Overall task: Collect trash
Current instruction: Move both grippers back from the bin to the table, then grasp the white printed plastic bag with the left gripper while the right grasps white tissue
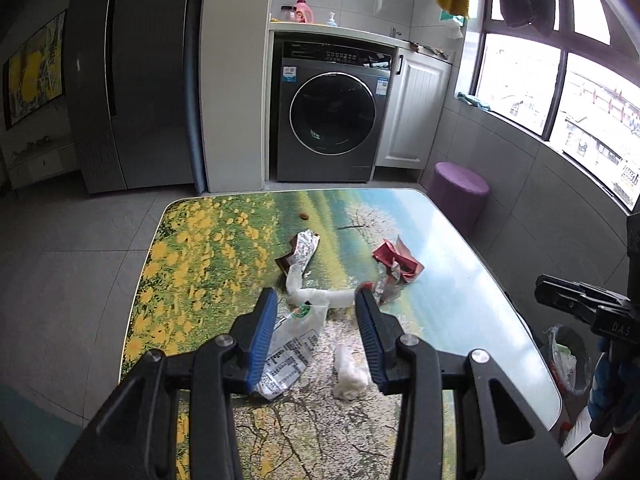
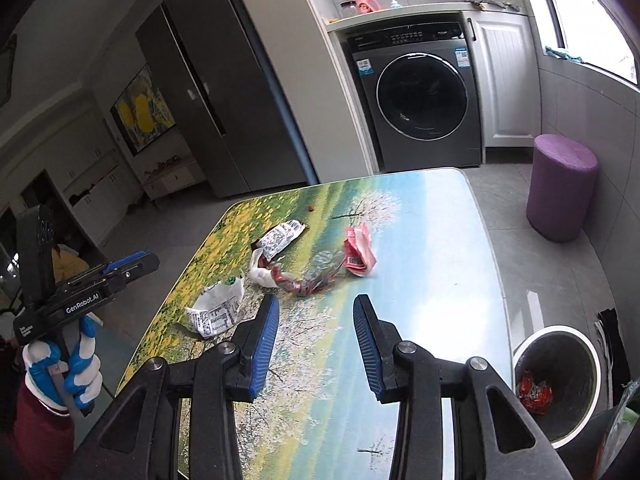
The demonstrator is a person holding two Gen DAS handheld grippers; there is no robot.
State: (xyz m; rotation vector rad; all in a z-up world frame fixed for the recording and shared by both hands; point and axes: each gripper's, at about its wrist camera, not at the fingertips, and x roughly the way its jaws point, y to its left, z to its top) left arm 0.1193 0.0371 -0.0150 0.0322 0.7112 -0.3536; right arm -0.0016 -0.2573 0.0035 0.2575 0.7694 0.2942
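Left gripper [image 1: 316, 300]: jaws spread wide, holding nothing, poised above the table [image 1: 460, 304] with its near-left stretch bare of objects. Right gripper [image 2: 316, 306]: likewise spread wide and empty, over bare tabletop; the table's right edge runs just beside the trash bin [image 2: 560, 336] on the floor, which holds a red-orange wrapper.

Trash, left to right in the left wrist view: a clear printed wrapper [image 1: 290, 350] lies partly under the left finger [image 1: 262, 340]; a white crumpled tissue [image 1: 350, 372] sits between the fingers; a silver-and-brown foil wrapper [image 1: 302, 250] lies farther out, with a twisted white plastic strip [image 1: 316, 296] below it; a red torn wrapper [image 1: 398, 260] lies right of centre. A small brown crumb [image 1: 304, 215] rests near the far edge.
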